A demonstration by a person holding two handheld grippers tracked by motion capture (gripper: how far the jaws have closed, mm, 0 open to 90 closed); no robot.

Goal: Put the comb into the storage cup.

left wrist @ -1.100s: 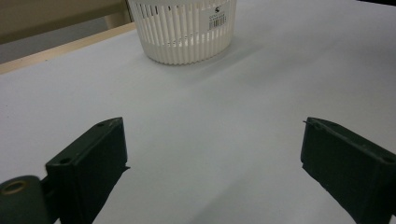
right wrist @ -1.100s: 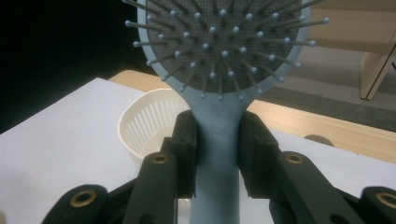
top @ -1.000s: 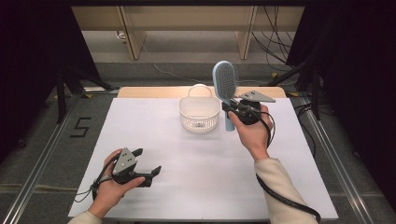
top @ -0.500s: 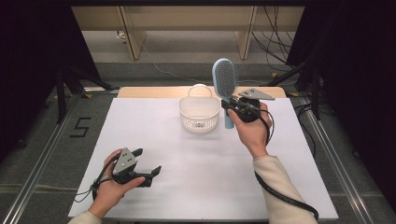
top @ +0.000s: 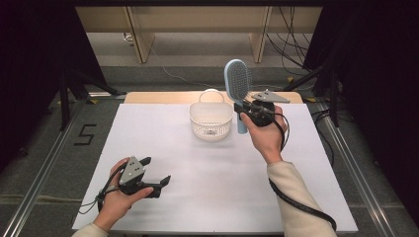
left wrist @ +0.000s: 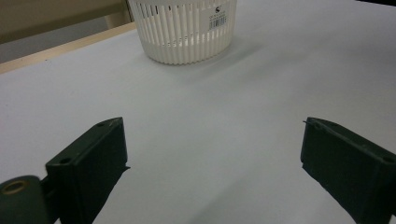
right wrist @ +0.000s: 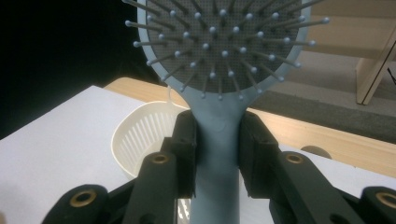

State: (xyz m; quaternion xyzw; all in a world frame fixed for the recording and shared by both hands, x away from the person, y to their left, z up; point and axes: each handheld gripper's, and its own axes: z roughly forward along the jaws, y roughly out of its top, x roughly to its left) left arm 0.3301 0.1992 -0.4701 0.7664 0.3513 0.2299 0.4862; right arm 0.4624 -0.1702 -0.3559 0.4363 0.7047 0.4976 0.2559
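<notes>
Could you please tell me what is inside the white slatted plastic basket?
The white slatted plastic basket looks empty in the high view: only its perforated floor shows. Its near inner wall is hidden by the rim.

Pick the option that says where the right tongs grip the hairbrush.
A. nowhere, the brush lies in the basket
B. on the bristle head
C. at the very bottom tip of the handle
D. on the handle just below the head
D: the right tongs clamp both sides of the blue hairbrush handle just under the bristled head, upright beside the white basket.
</notes>
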